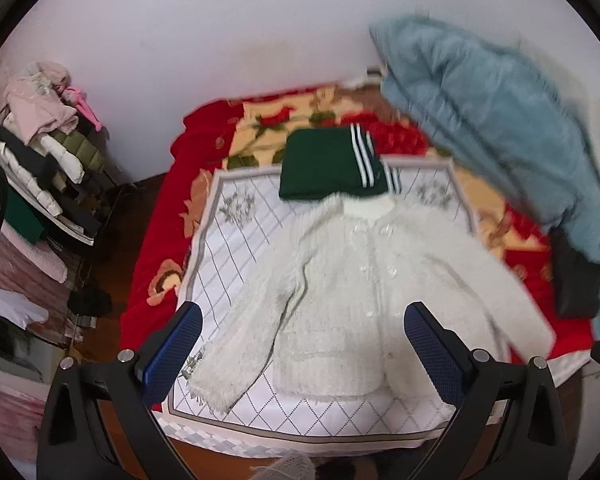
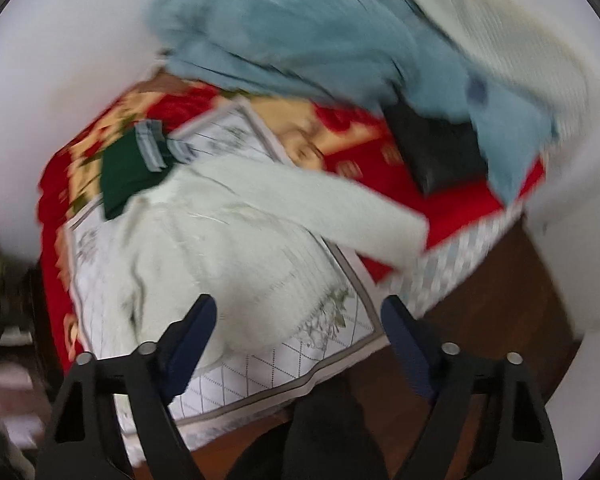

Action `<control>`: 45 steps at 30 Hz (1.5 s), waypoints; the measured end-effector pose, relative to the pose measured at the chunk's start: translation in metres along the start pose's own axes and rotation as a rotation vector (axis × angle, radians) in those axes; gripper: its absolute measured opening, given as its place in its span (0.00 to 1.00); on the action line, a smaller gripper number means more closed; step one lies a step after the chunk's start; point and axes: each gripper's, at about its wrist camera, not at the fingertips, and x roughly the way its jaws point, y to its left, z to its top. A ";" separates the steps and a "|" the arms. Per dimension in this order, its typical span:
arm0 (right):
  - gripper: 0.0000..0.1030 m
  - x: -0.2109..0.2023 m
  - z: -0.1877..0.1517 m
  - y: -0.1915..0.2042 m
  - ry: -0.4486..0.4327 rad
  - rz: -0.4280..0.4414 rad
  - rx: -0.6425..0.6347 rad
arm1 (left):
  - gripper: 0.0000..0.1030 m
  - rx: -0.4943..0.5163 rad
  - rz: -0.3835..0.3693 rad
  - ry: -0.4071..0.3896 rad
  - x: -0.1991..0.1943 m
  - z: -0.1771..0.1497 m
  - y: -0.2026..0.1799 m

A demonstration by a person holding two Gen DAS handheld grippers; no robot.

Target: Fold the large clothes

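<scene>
- White fuzzy cardigan (image 1: pixel 340 280) lies spread flat, sleeves out, on a white quilted mat (image 1: pixel 236 240) over the red floral blanket (image 1: pixel 156 216).
- Left gripper (image 1: pixel 300 344) hangs above it, fingers wide apart, empty.
- Right gripper (image 2: pixel 296 340) likewise spread, holding nothing.
- Folded green garment (image 1: pixel 320 168) sits at the collar.

A bed (image 1: pixel 148 280) covered by a red floral blanket (image 1: pixel 256 120) carries a white quilted mat with a diamond pattern (image 1: pixel 236 236). On the mat lie a fluffy white knitted cardigan (image 1: pixel 340 280) spread flat and a folded dark green garment with white stripes (image 1: pixel 324 164). A blue fuzzy garment (image 1: pixel 500 120) and a black folded item (image 1: pixel 576 284) rest on the blanket to the right.
</scene>
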 end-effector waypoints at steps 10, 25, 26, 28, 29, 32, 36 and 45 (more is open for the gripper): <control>0.58 0.291 -0.006 -0.176 0.171 0.179 0.625 | 1.00 0.013 0.108 0.181 0.162 -0.019 -0.094; 0.17 0.399 0.029 -0.217 -0.091 0.218 0.873 | 1.00 0.078 0.066 0.296 0.291 -0.044 -0.203; 0.17 0.409 0.036 -0.216 -0.088 0.241 0.856 | 1.00 0.073 0.063 0.299 0.295 -0.044 -0.207; 0.33 0.430 0.042 -0.216 -0.047 0.260 0.864 | 1.00 0.056 0.049 0.312 0.305 -0.043 -0.214; 0.47 0.450 0.044 -0.219 -0.010 0.284 0.895 | 1.00 0.045 0.045 0.322 0.309 -0.045 -0.217; 0.49 0.477 0.047 -0.224 -0.045 0.354 1.007 | 1.00 0.043 0.040 0.328 0.318 -0.046 -0.222; 0.09 0.478 0.071 -0.209 -0.128 0.387 1.007 | 1.00 0.052 0.043 0.313 0.326 -0.045 -0.225; 0.07 0.378 0.152 -0.170 -0.330 0.432 0.829 | 1.00 -0.072 0.065 0.298 0.337 -0.031 -0.187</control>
